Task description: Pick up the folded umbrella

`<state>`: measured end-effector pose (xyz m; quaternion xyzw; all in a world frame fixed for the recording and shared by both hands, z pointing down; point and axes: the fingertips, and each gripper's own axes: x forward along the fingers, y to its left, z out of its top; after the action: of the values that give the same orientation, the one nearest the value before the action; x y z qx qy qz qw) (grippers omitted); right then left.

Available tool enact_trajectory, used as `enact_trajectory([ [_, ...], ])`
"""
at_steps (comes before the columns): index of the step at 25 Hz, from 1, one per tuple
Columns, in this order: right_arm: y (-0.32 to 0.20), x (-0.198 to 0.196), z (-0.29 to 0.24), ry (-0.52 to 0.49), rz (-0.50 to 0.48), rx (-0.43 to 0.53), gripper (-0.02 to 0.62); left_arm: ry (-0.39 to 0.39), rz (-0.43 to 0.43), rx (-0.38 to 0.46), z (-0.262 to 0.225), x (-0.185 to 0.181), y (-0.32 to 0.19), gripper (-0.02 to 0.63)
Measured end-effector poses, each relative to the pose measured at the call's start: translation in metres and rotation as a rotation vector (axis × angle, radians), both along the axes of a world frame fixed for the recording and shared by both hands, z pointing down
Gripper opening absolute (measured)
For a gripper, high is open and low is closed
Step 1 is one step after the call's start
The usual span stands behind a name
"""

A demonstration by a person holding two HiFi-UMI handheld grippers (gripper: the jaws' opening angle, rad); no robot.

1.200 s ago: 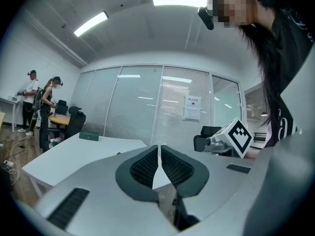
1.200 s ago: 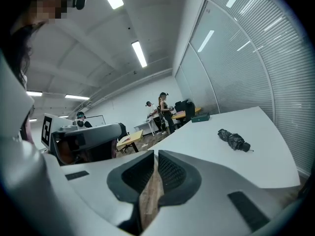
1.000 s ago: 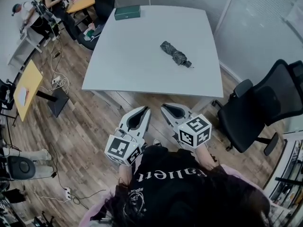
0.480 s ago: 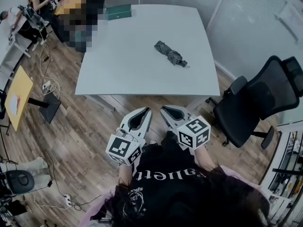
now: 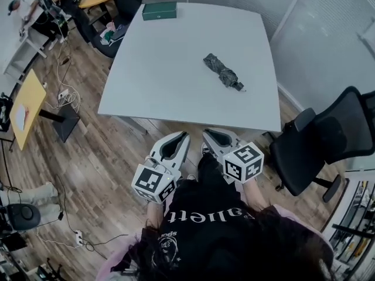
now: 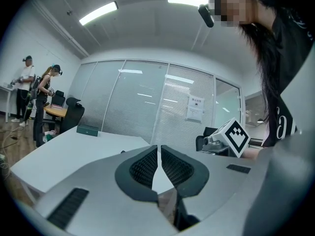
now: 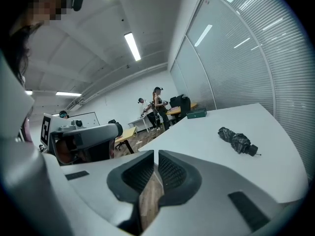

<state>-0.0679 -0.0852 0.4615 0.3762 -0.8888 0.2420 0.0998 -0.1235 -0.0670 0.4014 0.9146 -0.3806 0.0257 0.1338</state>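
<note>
A dark patterned folded umbrella point(image 5: 221, 71) lies on the right half of the white table point(image 5: 170, 75), its handle end toward the near right corner; the right gripper view catches the umbrella point(image 7: 238, 140) well ahead and to the right. Both grippers are held close to the person's body, short of the table's near edge. My left gripper point(image 5: 183, 136) is shut and holds nothing, as the left gripper point(image 6: 158, 148) shows in its own view. Beside it, my right gripper point(image 5: 204, 134) is also shut and empty, with the right gripper point(image 7: 154, 154) tips meeting over the wooden floor.
A dark green box point(image 5: 159, 10) sits at the table's far edge. A black office chair point(image 5: 325, 142) stands right of the table's near corner. At the far left are people point(image 5: 26, 13), yellow desks point(image 5: 26, 101) and floor cables point(image 5: 67, 95).
The head view has swung left then back right, and the table now sits slightly nearer. Both grippers stay shut and side by side, a little lower in the picture.
</note>
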Motion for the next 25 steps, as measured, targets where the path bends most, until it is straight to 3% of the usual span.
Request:
enact_trajectory([
  [20, -0.185, 0.077, 0.055, 0.028, 0.022, -0.078, 0.035, -0.038, 0.014, -0.035, 0.016, 0.072, -0.163, 0.037],
  [25, -0.222, 0.105, 0.076, 0.097, 0.046, -0.066, 0.037, -0.053, 0.0, -0.033, 0.017, 0.078, -0.189, 0.037],
])
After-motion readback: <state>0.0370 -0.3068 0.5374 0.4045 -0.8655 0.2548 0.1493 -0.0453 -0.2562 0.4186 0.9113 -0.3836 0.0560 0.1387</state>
